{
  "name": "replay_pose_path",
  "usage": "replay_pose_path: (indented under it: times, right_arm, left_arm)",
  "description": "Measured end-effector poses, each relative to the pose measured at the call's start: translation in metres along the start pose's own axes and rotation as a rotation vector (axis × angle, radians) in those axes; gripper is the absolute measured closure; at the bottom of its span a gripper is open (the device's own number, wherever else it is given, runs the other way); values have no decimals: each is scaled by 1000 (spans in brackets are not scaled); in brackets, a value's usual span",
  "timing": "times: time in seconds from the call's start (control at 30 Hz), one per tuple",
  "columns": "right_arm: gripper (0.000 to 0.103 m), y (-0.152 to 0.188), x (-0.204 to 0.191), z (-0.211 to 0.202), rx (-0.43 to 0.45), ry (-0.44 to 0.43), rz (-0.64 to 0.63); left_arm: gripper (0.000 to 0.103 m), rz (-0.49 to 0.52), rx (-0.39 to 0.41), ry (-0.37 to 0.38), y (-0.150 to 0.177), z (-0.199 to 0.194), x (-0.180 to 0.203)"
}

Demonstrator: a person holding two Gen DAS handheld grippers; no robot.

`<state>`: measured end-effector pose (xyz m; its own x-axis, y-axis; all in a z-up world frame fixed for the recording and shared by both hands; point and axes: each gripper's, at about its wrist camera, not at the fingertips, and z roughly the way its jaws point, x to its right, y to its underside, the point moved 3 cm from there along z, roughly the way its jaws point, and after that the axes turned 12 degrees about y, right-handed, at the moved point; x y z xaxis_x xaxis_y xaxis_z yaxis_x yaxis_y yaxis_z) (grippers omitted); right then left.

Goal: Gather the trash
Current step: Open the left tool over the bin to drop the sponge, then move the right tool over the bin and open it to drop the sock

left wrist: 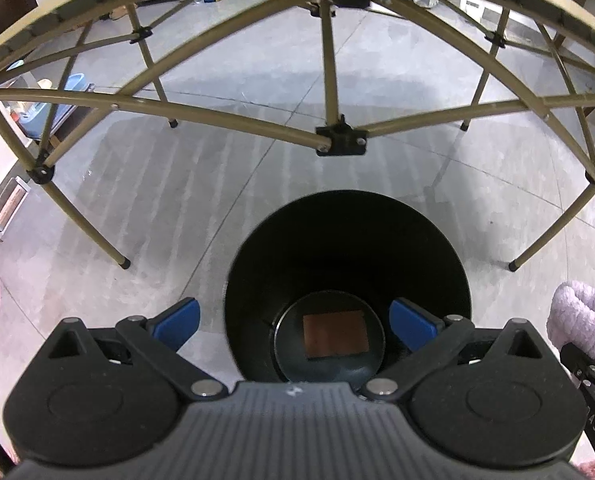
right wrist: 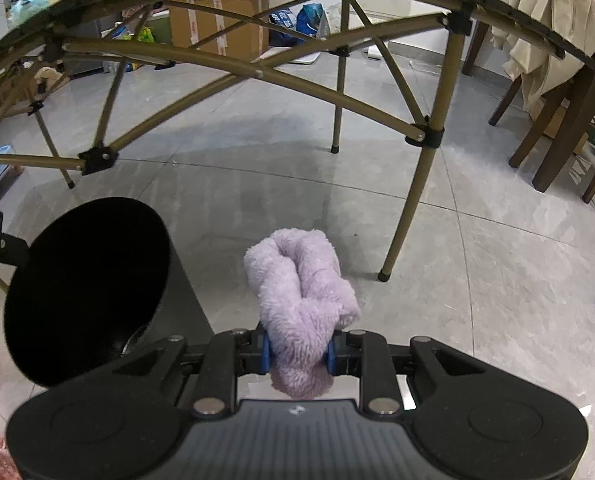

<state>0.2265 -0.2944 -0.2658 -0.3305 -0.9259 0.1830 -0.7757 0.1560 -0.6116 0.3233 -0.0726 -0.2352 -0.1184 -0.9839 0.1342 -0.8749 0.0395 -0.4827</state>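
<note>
Right gripper (right wrist: 297,354) clamped on fuzzy purple cloth (right wrist: 303,280), held in the air just right of the black bin (right wrist: 85,288), probably staged for a drop. Left gripper (left wrist: 293,322) wide open and empty, poised over the bin mouth, brown square (left wrist: 334,335) visible at the bottom. Still needs a shift left before release, else lands on the floor (right wrist: 477,248).

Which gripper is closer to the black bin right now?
Left. The left gripper hangs open right above the black bin, looking into it. The right gripper, shut on the purple fuzzy cloth, is off to the bin's side.
</note>
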Motion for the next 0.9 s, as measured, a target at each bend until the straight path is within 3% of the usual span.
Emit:
replay_pose_path:
  times: [0.23,0.9]
  right_arm:
    - [80,-7,-17,-20,20,-22,-20]
    - [80,-18,-96,-54,74,-129,-140]
  left_arm:
    - [0,-5,28,29,1,-20,-20]
    - [0,-111,64,-36,18,-50,-106]
